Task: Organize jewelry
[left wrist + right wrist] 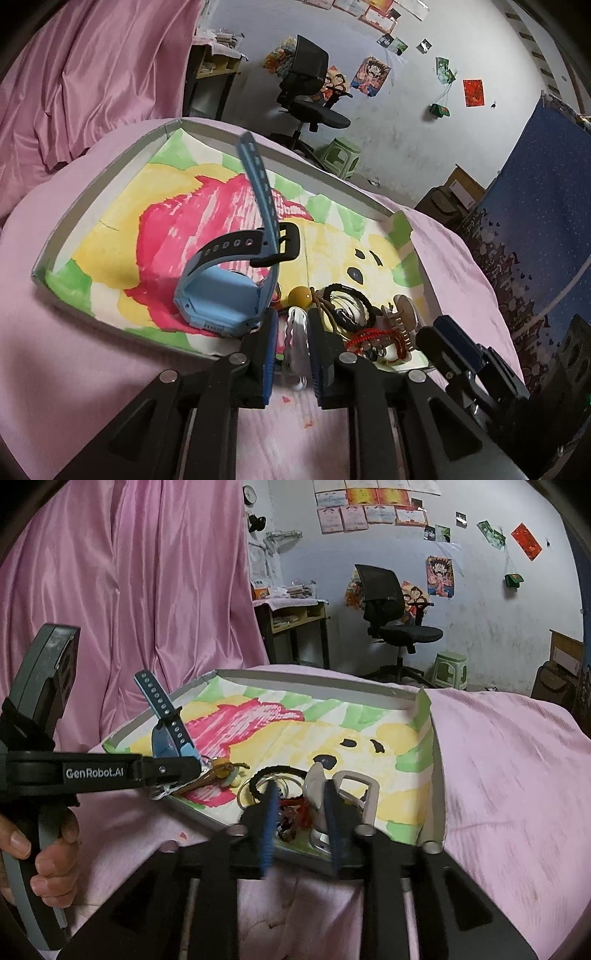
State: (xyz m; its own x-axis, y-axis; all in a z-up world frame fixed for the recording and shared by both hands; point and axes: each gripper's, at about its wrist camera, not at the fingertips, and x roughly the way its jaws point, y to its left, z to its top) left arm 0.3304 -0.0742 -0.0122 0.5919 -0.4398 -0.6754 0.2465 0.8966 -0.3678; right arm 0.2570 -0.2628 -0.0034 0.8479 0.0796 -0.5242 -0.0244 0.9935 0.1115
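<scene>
**Sorting the tangle in the painted tray**

The left gripper (291,343) has its fingers (267,354) narrowed around a pale scalloped hair clip (297,339), though I cannot tell if they truly pinch it. A blue watch (218,295) leans against the left finger, strap upright, probably just nudged aside. The right gripper (301,812) hangs part open over the pile with nothing held, likely picking its next piece. Everything sits in a shallow tray (317,686) on the pink bed (517,746): a yellow bead (299,295), black hair ties (347,302), a red cord bracelet (373,338) and a silver buckle clip (360,786), bunched at the near edge.
</scene>
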